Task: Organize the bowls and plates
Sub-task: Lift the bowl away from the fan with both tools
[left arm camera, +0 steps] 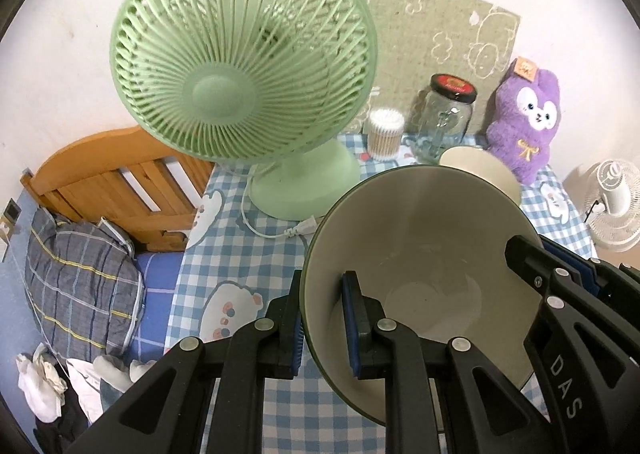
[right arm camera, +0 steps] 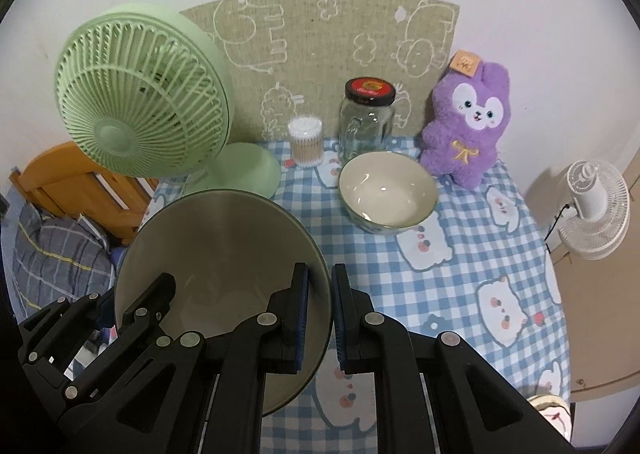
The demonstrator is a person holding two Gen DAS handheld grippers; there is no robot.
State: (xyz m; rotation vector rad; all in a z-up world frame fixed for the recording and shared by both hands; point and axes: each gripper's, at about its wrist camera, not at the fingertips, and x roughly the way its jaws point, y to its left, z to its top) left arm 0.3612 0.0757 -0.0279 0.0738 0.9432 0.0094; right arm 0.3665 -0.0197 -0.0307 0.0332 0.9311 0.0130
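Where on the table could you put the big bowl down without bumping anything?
The widest bare checked cloth lies in front of the small bowl and purple plush, out toward the table's right edge. Another strip sits left of the big bowl, below the green fan. The back by the jar and cotton swabs is crowded.

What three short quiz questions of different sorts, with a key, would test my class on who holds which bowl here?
1. True or false: the left gripper and the right gripper each clamp the rim of the large bowl.
2. Which object stands nearest behind the small bowl? A) green fan B) glass jar C) white fan
3. Fill in: the small bowl rests on the checked ____.

Key: 1 true; 2 B; 3 tablecloth.
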